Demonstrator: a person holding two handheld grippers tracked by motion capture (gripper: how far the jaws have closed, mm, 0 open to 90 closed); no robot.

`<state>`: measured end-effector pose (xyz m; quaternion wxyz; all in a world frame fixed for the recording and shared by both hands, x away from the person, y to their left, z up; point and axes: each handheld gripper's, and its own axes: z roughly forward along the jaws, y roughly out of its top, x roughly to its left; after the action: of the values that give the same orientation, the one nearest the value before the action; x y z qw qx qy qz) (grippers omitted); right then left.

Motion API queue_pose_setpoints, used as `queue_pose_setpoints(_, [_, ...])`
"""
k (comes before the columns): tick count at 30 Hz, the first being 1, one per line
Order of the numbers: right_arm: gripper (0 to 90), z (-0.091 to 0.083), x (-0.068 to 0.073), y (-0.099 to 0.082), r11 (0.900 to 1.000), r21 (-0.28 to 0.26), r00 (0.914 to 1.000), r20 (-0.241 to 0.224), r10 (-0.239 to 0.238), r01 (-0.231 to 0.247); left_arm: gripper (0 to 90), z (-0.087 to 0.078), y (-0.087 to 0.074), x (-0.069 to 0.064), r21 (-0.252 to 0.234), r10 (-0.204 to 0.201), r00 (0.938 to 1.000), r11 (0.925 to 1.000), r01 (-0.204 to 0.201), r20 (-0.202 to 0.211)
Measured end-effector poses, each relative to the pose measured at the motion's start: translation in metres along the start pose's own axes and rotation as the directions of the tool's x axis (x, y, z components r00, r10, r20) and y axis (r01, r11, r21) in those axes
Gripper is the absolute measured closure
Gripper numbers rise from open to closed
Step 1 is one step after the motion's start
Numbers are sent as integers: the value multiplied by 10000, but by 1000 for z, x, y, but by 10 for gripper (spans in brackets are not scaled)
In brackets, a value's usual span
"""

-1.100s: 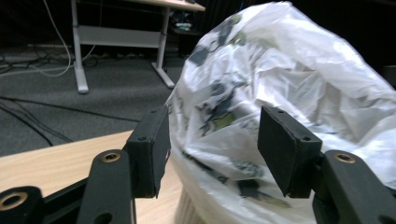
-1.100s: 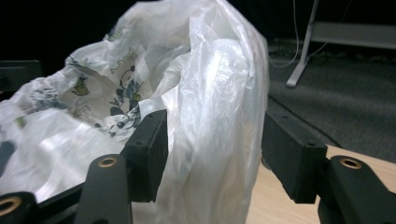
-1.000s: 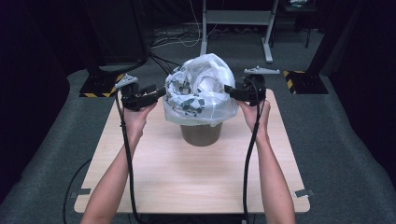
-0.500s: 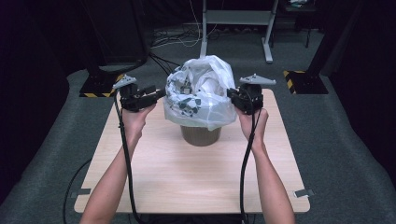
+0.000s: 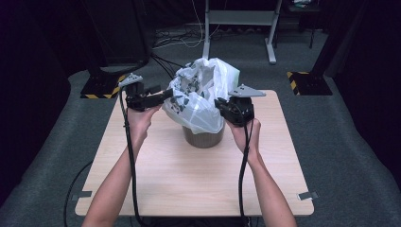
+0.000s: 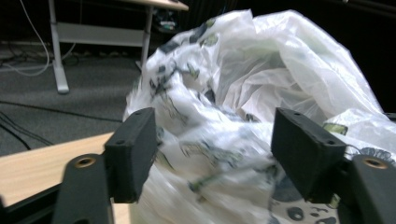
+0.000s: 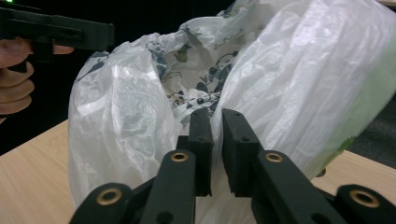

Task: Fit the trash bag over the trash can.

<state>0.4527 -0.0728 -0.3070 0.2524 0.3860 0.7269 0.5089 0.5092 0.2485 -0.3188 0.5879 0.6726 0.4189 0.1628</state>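
Observation:
A white plastic bag (image 5: 203, 94) with a dark printed pattern lines a brown bin (image 5: 203, 138) at the middle of the table. My left gripper (image 5: 165, 94) is at the bag's left side. Its jaws stand wide and have just been opening, with a bulge of the bag (image 6: 243, 93) between the left gripper (image 6: 215, 149) pads. My right gripper (image 5: 220, 105) is at the bag's right side, low near the bin's rim. The right gripper (image 7: 217, 135) has eased open a little but stays nearly shut, pinching a fold of the bag (image 7: 299, 84).
The light wooden table (image 5: 156, 179) stands on grey carpet. Behind it are a desk frame (image 5: 236, 28), floor cables and yellow-black striped bases (image 5: 302, 80). In the right gripper view the left gripper (image 7: 60, 30) and its hand show beyond the bag.
My right gripper moved left and nearer, down to the bag's lower right side, and closed on the film. The left gripper stayed put and its jaws widened.

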Motion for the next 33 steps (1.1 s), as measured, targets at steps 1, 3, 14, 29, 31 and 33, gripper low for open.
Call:
queue_pose_setpoints(1, [772, 0, 1, 0, 10000, 5, 10000, 31, -44, 44, 289, 2, -1, 1, 105, -53, 10000, 9999, 52, 34])
queue_pose_setpoints(3, [643, -3, 1, 2, 9999, -109, 10000, 31, -37, 38, 305, 4, -4, 3, 213, -133, 9997, 9997, 129, 193])
queue_pose_setpoints(14, [397, -9, -42, 45, 9974, -401, 9876, 1426, 656, -604, 864, 3, -13, 0, 31, 360, 9944, 9993, -365, 996])
queue_pose_setpoints(29, [900, 15, -81, 17, 9808, -122, 9683, 1568, 1943, -1948, 900, 9, -22, 6, -3, 611, 9944, 9981, -613, 864])
queue_pose_setpoints(31, [900, 17, -84, 9, 9778, 13, 9660, 1553, 2066, -2094, 900, 11, -24, 8, 97, 569, 9947, 9983, -580, 859])
queue_pose_setpoints(33, [900, 19, -85, 0, 9752, 48, 9654, 1427, 2183, -2212, 900, 13, -25, 9, 136, 567, 9950, 9982, -580, 824])
